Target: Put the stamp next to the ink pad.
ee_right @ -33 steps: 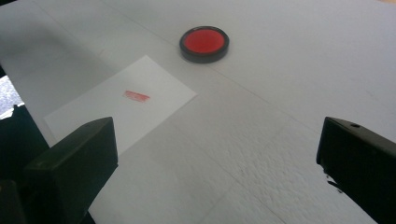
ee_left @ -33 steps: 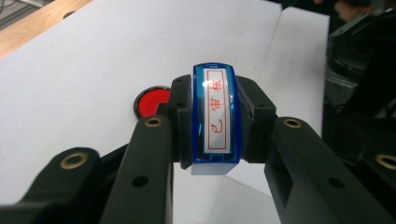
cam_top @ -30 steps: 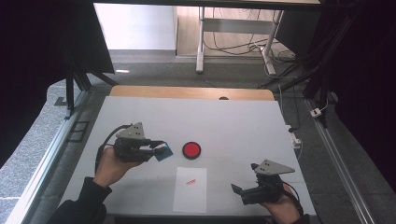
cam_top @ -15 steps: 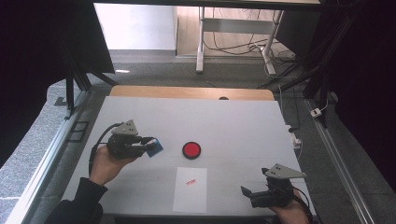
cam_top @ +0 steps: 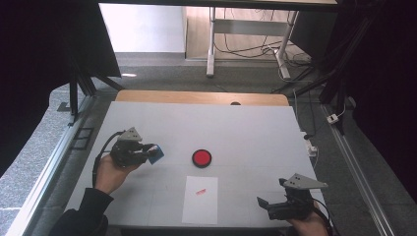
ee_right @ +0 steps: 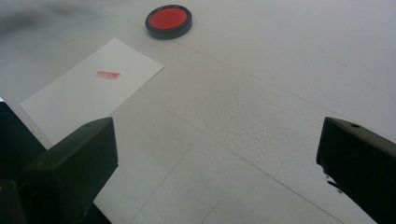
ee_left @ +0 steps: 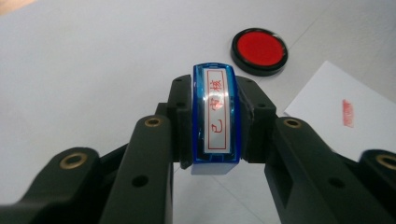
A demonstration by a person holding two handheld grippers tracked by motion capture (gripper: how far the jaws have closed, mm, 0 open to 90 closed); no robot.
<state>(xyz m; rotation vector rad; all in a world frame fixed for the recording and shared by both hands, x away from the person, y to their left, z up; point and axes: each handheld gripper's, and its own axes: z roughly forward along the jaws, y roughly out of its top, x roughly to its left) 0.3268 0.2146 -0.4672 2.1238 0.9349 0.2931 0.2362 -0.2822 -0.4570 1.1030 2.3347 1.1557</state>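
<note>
The paper (cam_top: 200, 199) already bears a red print, while the left gripper (cam_top: 147, 153) clamps the stamp (ee_left: 215, 119) left of the ink pad (cam_top: 201, 158), setting it down remaining; the right gripper (cam_top: 268, 206) gapes empty.

Bright even light on the table, dark surroundings, slightly soft focus.

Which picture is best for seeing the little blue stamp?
The left gripper view: the blue stamp sits close up, pinched between the left tool's jaws, its red characters readable. In the high view the stamp is just a tiny blue speck at that tool's tip.
</note>
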